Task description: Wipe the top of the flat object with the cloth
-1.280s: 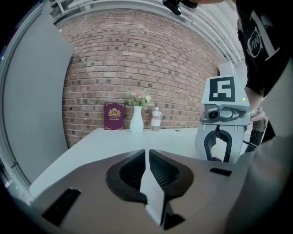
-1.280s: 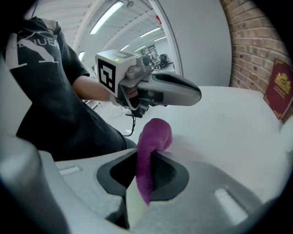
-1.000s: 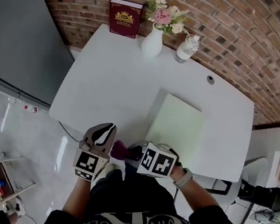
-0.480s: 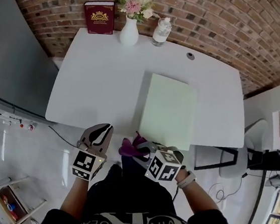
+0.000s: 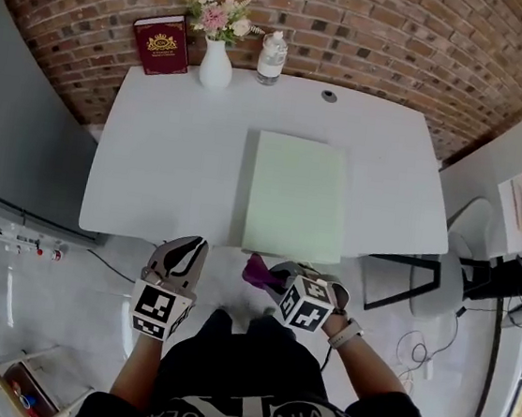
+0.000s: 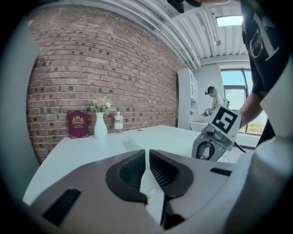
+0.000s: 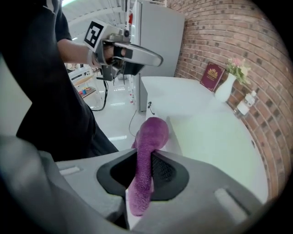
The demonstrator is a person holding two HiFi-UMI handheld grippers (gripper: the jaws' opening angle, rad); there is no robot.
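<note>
Purple cloth (image 7: pixel 145 137) is clamped tight in the right gripper (image 7: pixel 146 176), just off the table's (image 5: pixel 168 154) near edge, close to the pale green pad (image 5: pixel 298 196). Left gripper (image 6: pixel 147 171) has its jaws together.

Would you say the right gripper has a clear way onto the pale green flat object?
Probably yes: the right gripper, shut on the purple cloth, hangs off the table's near edge by the flat object's near end, with nothing between them.
</note>
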